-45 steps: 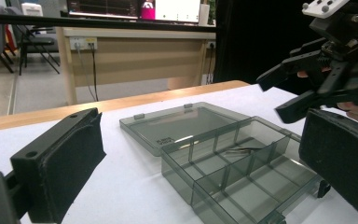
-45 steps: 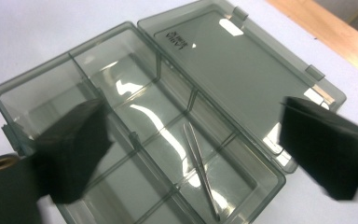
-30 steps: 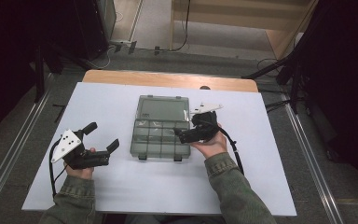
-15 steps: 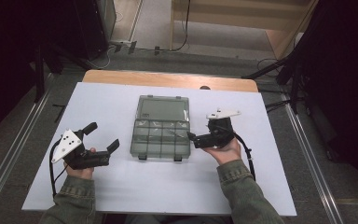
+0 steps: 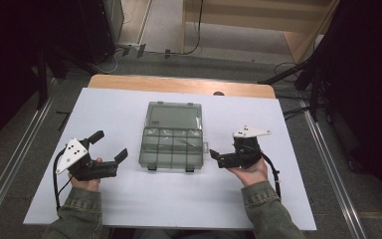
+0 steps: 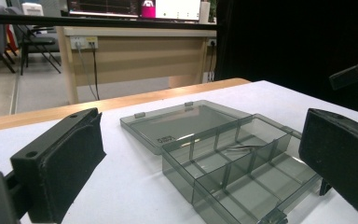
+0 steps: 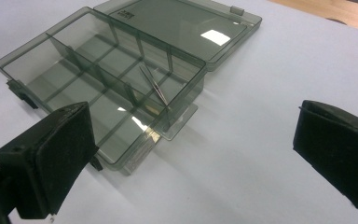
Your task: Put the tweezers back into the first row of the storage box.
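Low in the high view, the left gripper (image 5: 112, 149) and right gripper (image 5: 213, 157), both spread and empty, flank the open compartment box (image 5: 171, 147) at centre, seemingly between steps, so next likely calls for closing its lid (image 5: 174, 116).

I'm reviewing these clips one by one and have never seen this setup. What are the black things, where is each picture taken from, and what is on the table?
A person sits at a white table and holds a hand tool in each hand, each with two black padded fingers. The high view looks down from above: left gripper at its left, right gripper at its right. The other two pictures come from cameras riding on the tools, looking out between their fingers. Between them lies a clear grey compartment box, its lid folded open and flat. A thin metal piece lies in one compartment. Both tools are open and hold nothing.
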